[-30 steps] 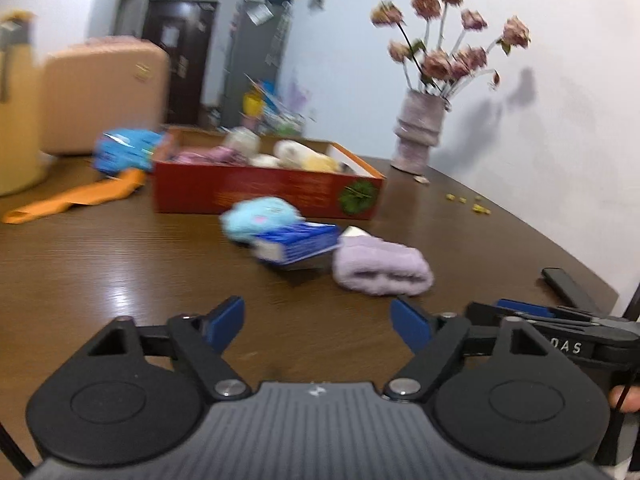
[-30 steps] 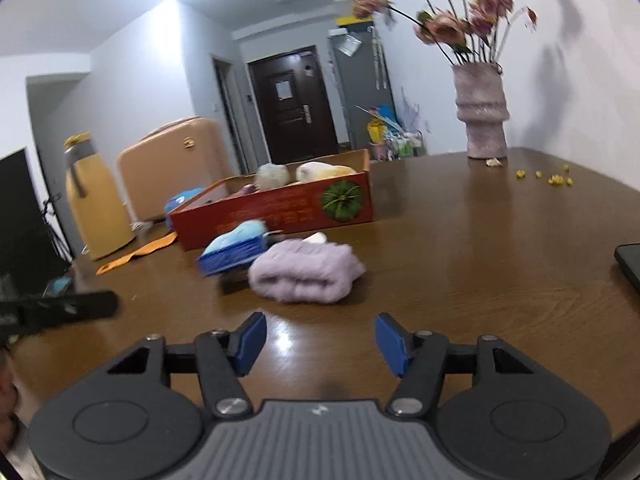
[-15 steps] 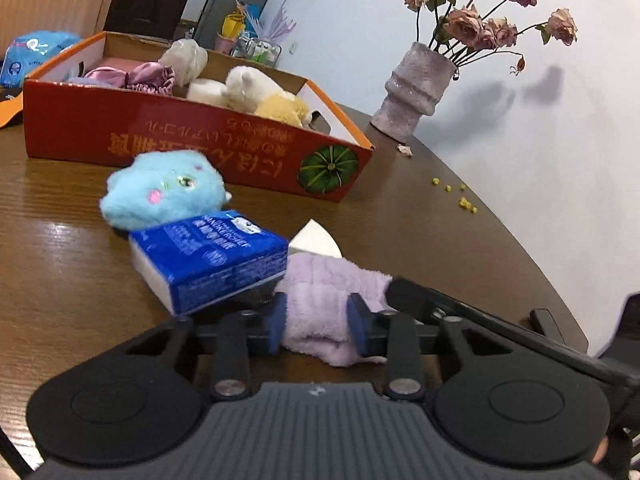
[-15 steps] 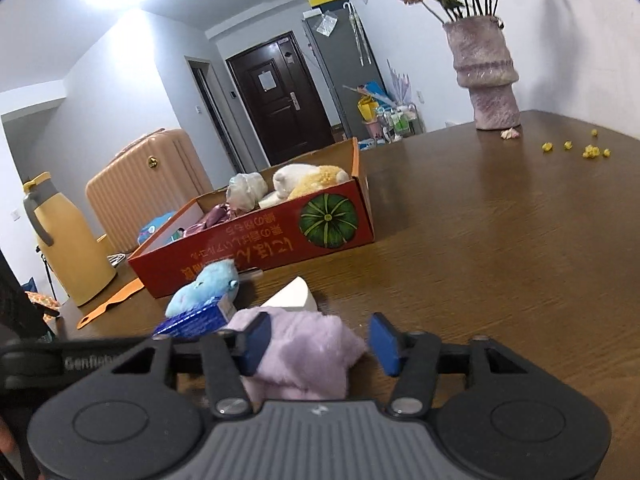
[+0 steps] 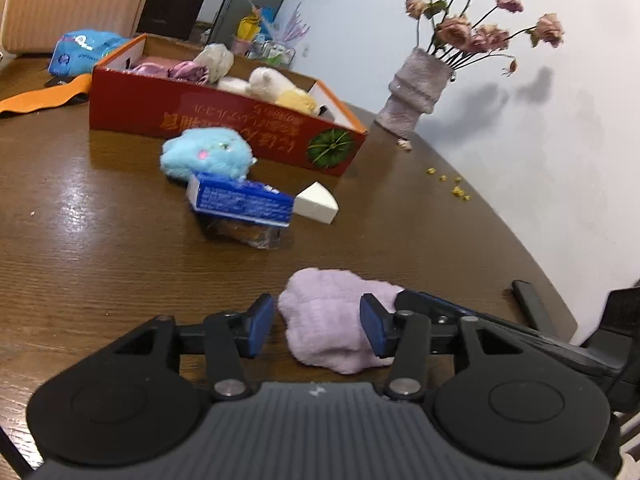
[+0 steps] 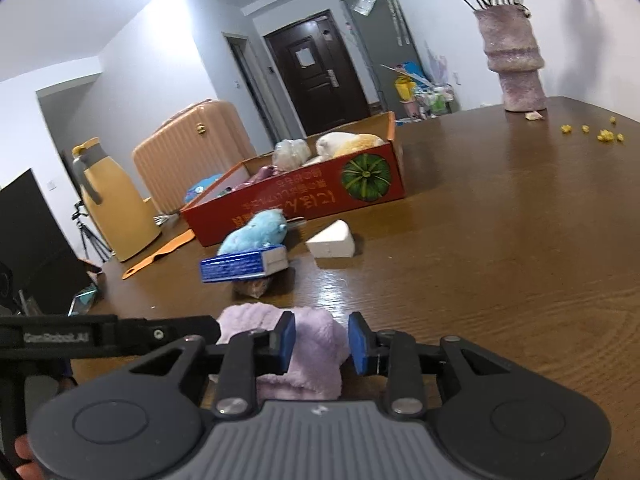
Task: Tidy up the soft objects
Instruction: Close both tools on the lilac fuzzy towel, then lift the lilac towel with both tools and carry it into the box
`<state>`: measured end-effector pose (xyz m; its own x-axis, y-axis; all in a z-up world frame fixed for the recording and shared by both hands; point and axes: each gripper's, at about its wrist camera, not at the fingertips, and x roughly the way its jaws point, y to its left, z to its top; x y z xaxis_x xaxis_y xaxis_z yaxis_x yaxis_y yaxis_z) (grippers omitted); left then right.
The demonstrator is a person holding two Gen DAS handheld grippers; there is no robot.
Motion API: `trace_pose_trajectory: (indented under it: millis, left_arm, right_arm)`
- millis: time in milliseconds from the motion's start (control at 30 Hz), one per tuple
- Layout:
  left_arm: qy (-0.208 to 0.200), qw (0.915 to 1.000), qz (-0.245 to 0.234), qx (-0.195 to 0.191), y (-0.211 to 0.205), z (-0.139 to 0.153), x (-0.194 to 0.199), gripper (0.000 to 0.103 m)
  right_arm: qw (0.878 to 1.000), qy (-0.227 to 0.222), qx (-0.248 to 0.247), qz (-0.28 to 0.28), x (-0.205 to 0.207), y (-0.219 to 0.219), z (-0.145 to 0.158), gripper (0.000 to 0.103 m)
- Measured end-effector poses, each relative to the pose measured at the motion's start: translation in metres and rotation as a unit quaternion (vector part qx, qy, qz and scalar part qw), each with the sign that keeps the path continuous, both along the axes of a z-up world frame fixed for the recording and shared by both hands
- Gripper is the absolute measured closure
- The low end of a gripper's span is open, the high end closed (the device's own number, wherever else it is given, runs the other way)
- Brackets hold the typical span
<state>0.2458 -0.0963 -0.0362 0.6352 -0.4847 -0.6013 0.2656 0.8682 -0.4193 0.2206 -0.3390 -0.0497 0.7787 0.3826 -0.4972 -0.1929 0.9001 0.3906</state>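
A lilac fuzzy cloth (image 5: 336,332) lies on the brown table (image 5: 100,240), close in front of both grippers. My left gripper (image 5: 316,328) straddles it with jaws opening. Its left pad stands clear of the cloth and its right pad touches it. My right gripper (image 6: 322,342) comes from the other side with jaws closing, and its blue pads press the lilac cloth (image 6: 312,352). Farther back stands a red cardboard box (image 5: 224,120) holding several plush items. In front of it lie a blue plush toy (image 5: 208,154), a blue tissue pack (image 5: 240,200) and a white wedge sponge (image 5: 316,204).
A clear-wrapped item (image 5: 248,236) sits under the tissue pack. A vase of dried flowers (image 5: 412,96) stands at the back right by the wall, with yellow crumbs (image 5: 456,188) nearby. An orange strip (image 5: 40,98) lies far left. A black phone (image 5: 532,304) rests at the table's right edge.
The lilac cloth has come away from the tissue pack toward the near edge. The left jaws pinched it, then widened. The right jaws narrowed around it. Both grippers moved forward, then drew back.
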Motion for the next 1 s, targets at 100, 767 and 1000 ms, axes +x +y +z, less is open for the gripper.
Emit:
trace_pose_trajectory:
  millis: [100,767,1000]
  left_arm:
    - [0.005,0.9999,0.010,-0.007,0.001,-0.003,0.005,0.055]
    - [-0.099,0.9939,-0.021,-0.043,0.000,0.080,0.079,0.078]
    - [-0.020,0.9993,0.001,-0.030,-0.016,0.067,0.221,0.078]
  right_arm:
    - [1.000,0.001,0.009,-0.004,-0.001,-0.001,-0.001,0.067]
    - [0.994,-0.103,-0.021,0.016,0.061,0.007,0.082,0.086]
    - [0.996,-0.048,-0.073,0.004,0.211,0.017,0.096,0.086]
